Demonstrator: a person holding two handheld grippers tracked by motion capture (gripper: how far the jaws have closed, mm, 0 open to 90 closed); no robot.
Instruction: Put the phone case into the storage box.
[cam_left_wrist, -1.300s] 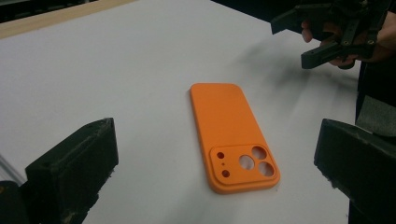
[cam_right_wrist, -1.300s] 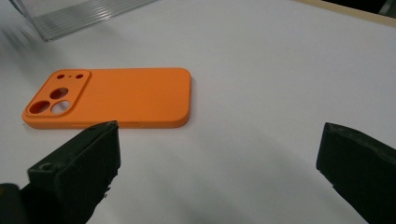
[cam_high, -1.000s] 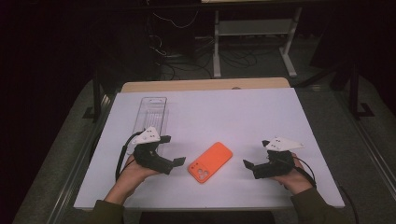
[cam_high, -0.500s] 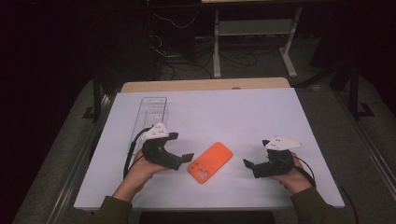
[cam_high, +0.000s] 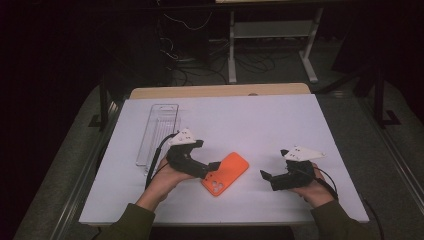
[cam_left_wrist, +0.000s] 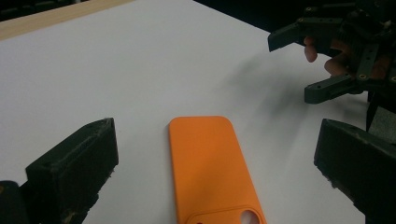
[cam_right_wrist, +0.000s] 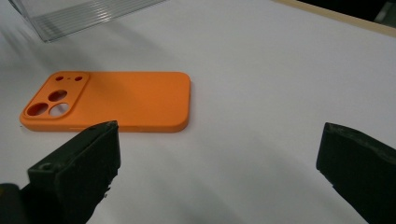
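— Reaching for the case (cam_high: 225, 173) on the table (cam_high: 260, 120)?
— Yes, spreading the left gripper (cam_left_wrist: 210, 172) wide to fit around it. Maybe touching already.
— Right gripper (cam_high: 270, 178)?
— Waiting nearby, gaping too.

1 orange phone case (cam_high: 225, 173), 1 clear tray (cam_high: 157, 132), 2 grippers.

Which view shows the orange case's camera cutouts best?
The right gripper view: the case lies whole, its cutouts all in view. The left gripper view crops it at the cutout end; the high view shows it small beside the left tongs.
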